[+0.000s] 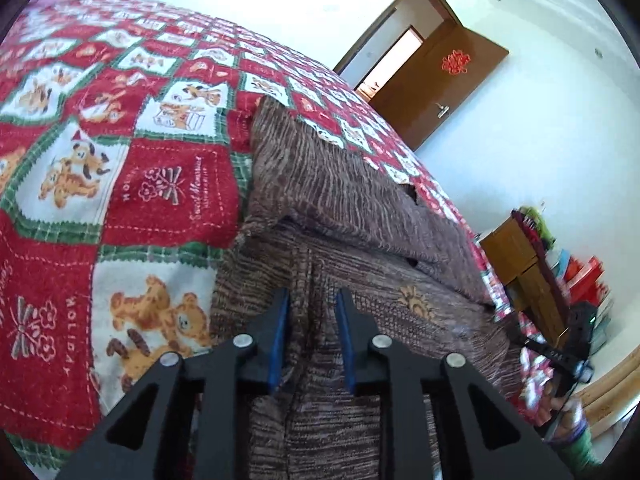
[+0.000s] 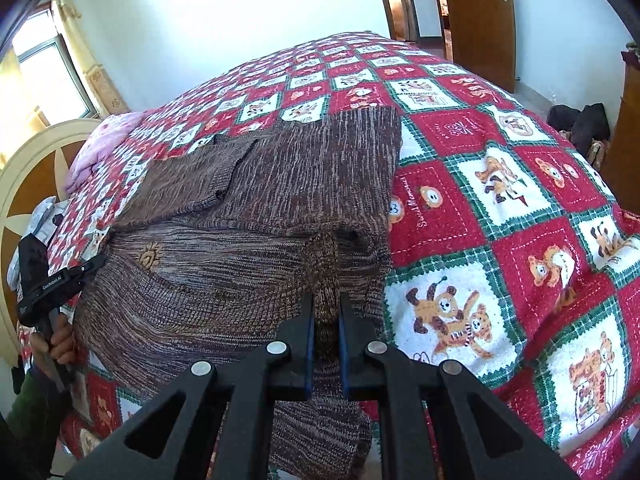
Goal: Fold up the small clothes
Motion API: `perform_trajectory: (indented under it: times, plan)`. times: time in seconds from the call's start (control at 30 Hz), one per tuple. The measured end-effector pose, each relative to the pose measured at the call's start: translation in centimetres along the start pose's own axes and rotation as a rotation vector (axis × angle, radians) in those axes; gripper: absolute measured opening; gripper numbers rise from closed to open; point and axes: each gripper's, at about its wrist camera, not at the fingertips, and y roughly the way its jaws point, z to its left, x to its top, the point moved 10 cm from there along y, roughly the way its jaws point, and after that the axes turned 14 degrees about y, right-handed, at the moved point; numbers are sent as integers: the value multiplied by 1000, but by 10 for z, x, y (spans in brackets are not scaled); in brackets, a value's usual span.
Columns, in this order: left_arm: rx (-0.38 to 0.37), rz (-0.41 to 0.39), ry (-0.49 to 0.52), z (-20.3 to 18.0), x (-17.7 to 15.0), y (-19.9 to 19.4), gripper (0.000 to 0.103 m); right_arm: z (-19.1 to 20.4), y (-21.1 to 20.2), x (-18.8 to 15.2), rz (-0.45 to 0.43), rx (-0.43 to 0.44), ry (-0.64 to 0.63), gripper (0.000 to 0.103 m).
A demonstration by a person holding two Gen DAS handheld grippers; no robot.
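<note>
A brown marled knit sweater (image 2: 248, 200) with a small tan motif (image 2: 150, 258) lies on a red, white and green quilt (image 2: 500, 184) on a bed. One sleeve is folded across its body. My right gripper (image 2: 325, 312) is shut on a bunched fold at the sweater's near right edge, and the knit hangs down below the fingers. In the left wrist view the same sweater (image 1: 344, 200) fills the middle. My left gripper (image 1: 313, 312) has its blue pads on a raised ridge of the knit. The left gripper's black housing (image 2: 40, 280) shows at the sweater's left edge, with a hand under it.
The quilt (image 1: 120, 140) covers the whole bed. A pink pillow (image 2: 104, 140) and a cream headboard (image 2: 36, 168) lie at the far left. A brown door (image 1: 440, 80) stands open behind the bed, a wooden cabinet (image 1: 516, 256) is beside it, and dark bags (image 2: 580, 120) sit on the floor.
</note>
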Motion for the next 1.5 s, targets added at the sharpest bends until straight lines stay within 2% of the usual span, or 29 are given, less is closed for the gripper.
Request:
perform_trajectory:
  times: [0.1, 0.23, 0.47, 0.7, 0.83, 0.97, 1.13, 1.37, 1.5]
  plan:
    - [-40, -8, -69, 8, 0, 1, 24, -4, 2, -1, 8, 7, 25, 9]
    - [-22, 1, -77, 12, -1, 3, 14, -7, 7, -4, 19, 4, 40, 9]
    - [67, 36, 27, 6, 0, 7, 17, -1, 16, -6, 45, -2, 0, 9]
    - [115, 45, 93, 5, 0, 10, 16, 1, 28, -14, 82, -7, 7, 10]
    - [123, 25, 91, 3, 1, 5, 9, 3, 24, -12, 54, -24, -14, 9]
    - [90, -34, 45, 0, 7, -15, 8, 7, 6, -7, 11, -33, -29, 8]
    - [105, -86, 72, -11, 29, -42, 8, 19, -27, 8, -48, 6, -39, 8]
    - [113, -152, 85, -22, 62, -52, 8, 44, -52, 39, -143, 44, -65, 8]
    - [148, -140, 82, -15, 70, -42, 8, 50, -49, 53, -157, 27, -77, 8]
